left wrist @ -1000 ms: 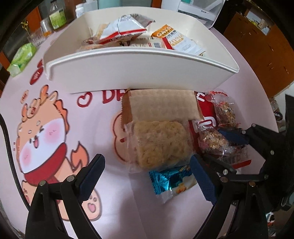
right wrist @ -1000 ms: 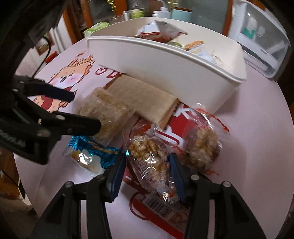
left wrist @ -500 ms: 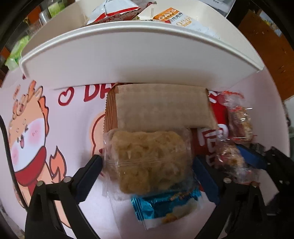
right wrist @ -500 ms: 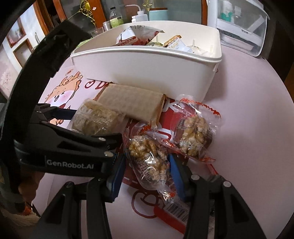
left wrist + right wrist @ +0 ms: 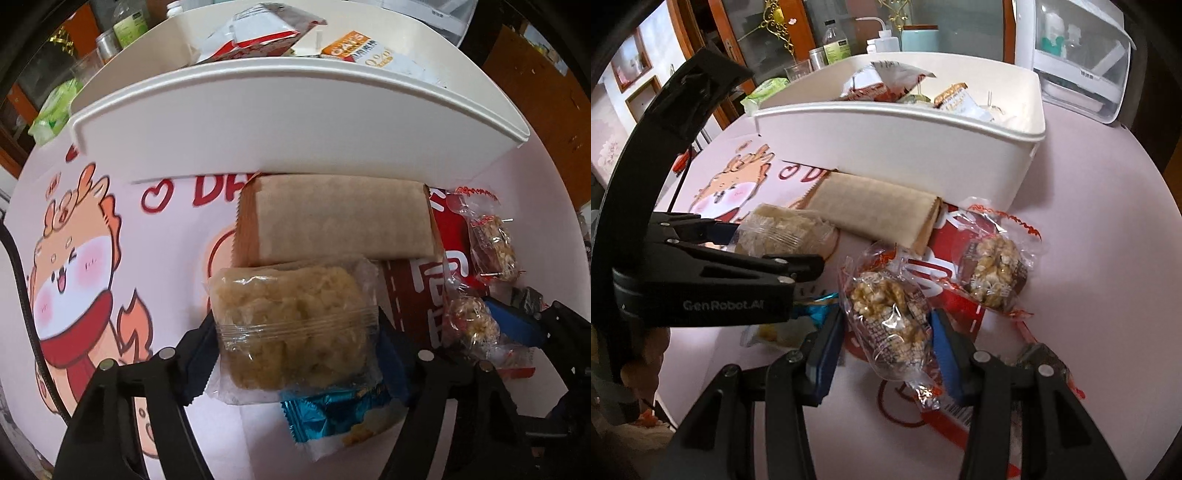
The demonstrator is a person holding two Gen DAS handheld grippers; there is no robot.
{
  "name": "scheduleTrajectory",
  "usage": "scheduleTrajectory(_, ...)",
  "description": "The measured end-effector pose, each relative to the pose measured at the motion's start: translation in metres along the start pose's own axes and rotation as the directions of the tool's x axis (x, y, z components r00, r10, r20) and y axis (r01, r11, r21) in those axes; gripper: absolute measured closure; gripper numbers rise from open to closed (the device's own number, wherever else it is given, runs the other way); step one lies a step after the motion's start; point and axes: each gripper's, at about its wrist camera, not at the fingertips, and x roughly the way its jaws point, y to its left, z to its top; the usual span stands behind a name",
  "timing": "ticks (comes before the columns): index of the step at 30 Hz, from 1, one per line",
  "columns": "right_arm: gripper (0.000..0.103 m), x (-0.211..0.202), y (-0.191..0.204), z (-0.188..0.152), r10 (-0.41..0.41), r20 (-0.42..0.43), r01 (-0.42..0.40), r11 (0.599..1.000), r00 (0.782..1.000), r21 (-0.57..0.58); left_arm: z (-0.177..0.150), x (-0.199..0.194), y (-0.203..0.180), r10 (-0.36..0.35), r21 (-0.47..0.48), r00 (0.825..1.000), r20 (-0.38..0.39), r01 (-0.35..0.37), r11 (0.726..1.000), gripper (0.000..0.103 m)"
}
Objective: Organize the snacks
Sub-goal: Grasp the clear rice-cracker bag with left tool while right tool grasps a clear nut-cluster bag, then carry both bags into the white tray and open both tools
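Observation:
My left gripper is shut on a clear-wrapped yellow rice cake, held just above the table; it also shows in the right wrist view. My right gripper is shut on a clear-wrapped popcorn ball, also seen in the left wrist view. A second popcorn ball, a brown flat packet, a blue packet and a red packet lie in front of the white bin, which holds several snack packets.
Bottles, a glass and a green pack stand behind the bin. A clear plastic box sits at the back right. The round table has a pink cartoon cloth. The two grippers are close side by side.
My left gripper moved forward over the rice cake and shut on it, lifting it slightly. My right gripper stays shut on the popcorn ball and has risen a little.

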Motion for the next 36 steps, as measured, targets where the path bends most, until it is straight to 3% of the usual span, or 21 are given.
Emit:
scheduleTrajectory(8,0.055,-0.041,0.012,0.004,0.03,0.063,-0.029,1.0,0.998,-0.01,-0.017,-0.045,0.019,0.013,-0.03,0.998,0.066,-0.012,0.999,0.03)
scheduleTrajectory(15,0.055,-0.084,0.02,0.029,0.045,0.155,-0.044,0.999,0.987,-0.006,-0.018,-0.118,0.04,0.035,-0.048,0.977,0.211,-0.025,0.999,0.03)
scheduleTrajectory(18,0.055,-0.106,0.017,0.057,0.038,0.211,-0.041,0.999,0.977,0.011,-0.001,-0.154,0.066,0.047,-0.042,0.966,0.255,-0.038,0.998,0.03)
scheduleTrajectory(25,0.055,-0.152,-0.011,0.135,-0.033,0.321,-0.001,0.994,0.947,0.106,0.057,-0.216,0.087,0.063,-0.016,0.915,0.398,-0.062,0.998,0.03)
scheduleTrajectory(31,0.054,-0.157,-0.037,0.202,-0.136,0.356,0.063,0.976,0.924,0.209,0.121,-0.249,0.093,0.083,0.034,0.875,0.477,-0.112,0.993,0.03)
scheduleTrajectory(36,0.054,-0.122,-0.057,0.239,-0.169,0.316,0.08,0.958,0.934,0.276,0.173,-0.246,0.087,0.058,0.08,0.874,0.483,-0.11,0.991,0.029)
